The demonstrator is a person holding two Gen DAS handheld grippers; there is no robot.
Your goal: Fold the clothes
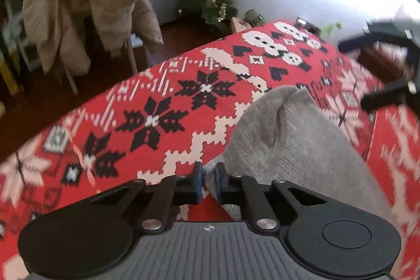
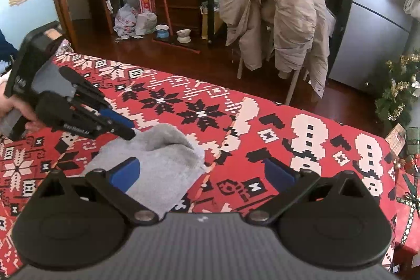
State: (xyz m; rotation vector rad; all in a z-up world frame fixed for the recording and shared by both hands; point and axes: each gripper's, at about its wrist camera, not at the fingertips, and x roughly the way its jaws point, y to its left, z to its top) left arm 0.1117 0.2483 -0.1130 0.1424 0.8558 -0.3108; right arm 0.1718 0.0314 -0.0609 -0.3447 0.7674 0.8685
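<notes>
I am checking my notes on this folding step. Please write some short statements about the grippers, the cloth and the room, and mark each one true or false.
1. The left gripper is shut on the grey cloth. True.
2. The right gripper also holds the cloth. False: its fingers stand wide open and hold nothing.
3. The cloth lies on a red patterned table cover. True.
4. A blue jacket hangs on the chair. False: the jacket is beige.
5. The grey cloth lies flat and spread out. False: it is bunched, with one part lifted.
</notes>
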